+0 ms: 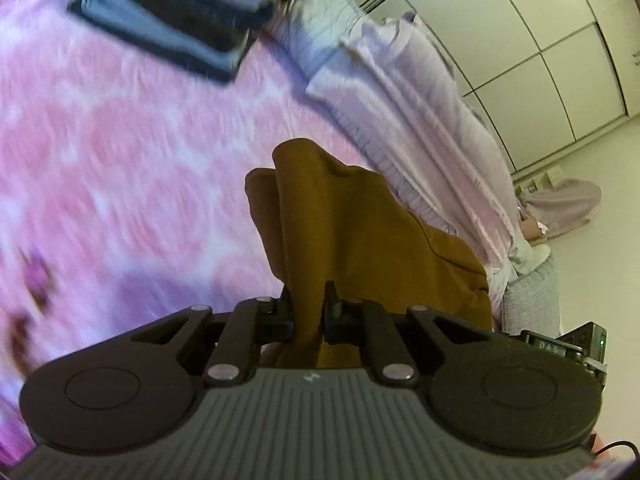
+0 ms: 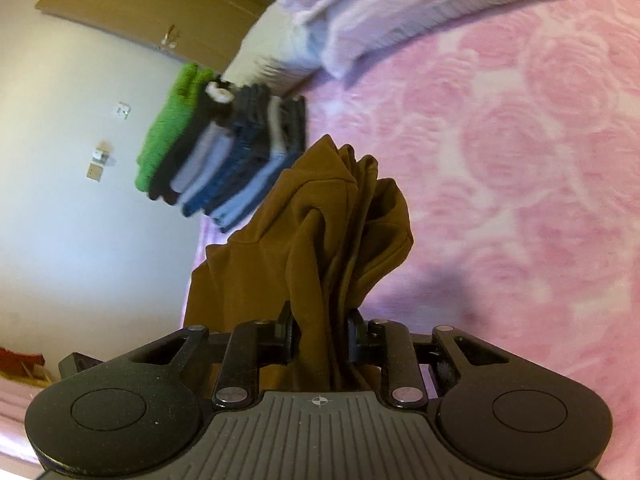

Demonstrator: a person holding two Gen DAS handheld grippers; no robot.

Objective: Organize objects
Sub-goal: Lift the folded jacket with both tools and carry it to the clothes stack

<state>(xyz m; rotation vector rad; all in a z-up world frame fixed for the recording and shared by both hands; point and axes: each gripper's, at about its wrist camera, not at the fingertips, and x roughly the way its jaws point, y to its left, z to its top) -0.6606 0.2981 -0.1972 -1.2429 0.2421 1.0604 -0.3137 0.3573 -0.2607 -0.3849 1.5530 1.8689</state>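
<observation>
A brown garment [image 1: 360, 232] hangs bunched above the pink bedspread [image 1: 120, 160], held at two places. My left gripper [image 1: 308, 312] is shut on a thin fold of it. In the right wrist view my right gripper [image 2: 320, 332] is shut on a thicker bunch of the same brown garment [image 2: 320, 232], which droops to the left below the jaws. A stack of folded clothes [image 2: 224, 152], green, black, grey and blue, sits on the bed beyond the garment. The same stack of folded clothes [image 1: 172, 20] appears blurred at the top of the left wrist view.
Lilac pillows [image 1: 400, 92] lie along the head of the bed, and a lilac pillow [image 2: 380, 12] shows at the top of the right wrist view. White wardrobe doors [image 1: 540, 40] stand past the bed. A wooden door [image 2: 140, 12] and wall sockets [image 2: 100, 160] are on the left.
</observation>
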